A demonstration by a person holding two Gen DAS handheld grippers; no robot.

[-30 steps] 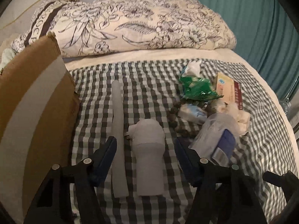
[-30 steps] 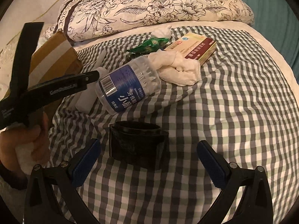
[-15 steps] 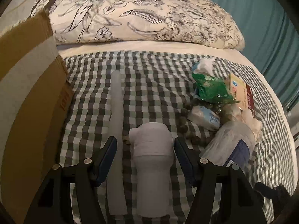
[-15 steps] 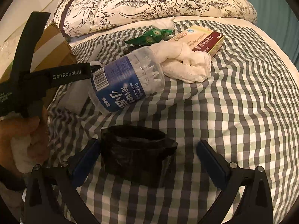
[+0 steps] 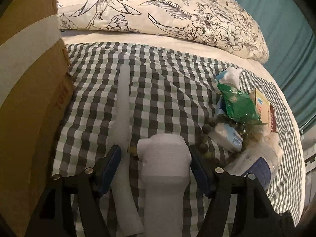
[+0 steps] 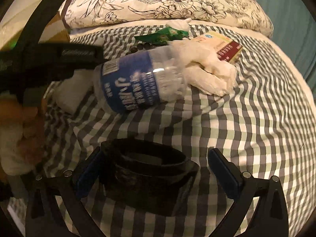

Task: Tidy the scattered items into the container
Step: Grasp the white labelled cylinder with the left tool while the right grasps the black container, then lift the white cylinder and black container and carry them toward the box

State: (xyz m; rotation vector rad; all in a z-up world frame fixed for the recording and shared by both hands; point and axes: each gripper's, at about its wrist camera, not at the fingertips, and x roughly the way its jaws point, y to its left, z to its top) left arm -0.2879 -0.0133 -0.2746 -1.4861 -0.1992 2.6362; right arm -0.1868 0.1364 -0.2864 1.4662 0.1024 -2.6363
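Note:
In the left wrist view my left gripper (image 5: 155,158) is open around a white foam block (image 5: 164,169) lying on the checked bedspread (image 5: 169,90); its right finger touches the block, the left finger stands apart. A long white foam strip (image 5: 123,118) lies just left of it. The cardboard box (image 5: 29,90) stands at the left. In the right wrist view my right gripper (image 6: 154,165) is open around a coiled black belt (image 6: 150,175), with a gap on the right side. A blue-labelled plastic bottle (image 6: 136,83) lies beyond the belt.
A heap at the right holds a green packet (image 5: 237,104), a yellow-red carton (image 5: 264,110), dark beads (image 5: 205,138), a tissue pack (image 5: 227,136) and a white cloth (image 6: 209,75). A floral pillow (image 5: 158,11) lies at the bed's head. A teal curtain (image 5: 286,29) hangs at the right.
Both grippers have moved forward and down. The foam block now sits deeper between my left fingers, and the black belt now sits between my right fingers.

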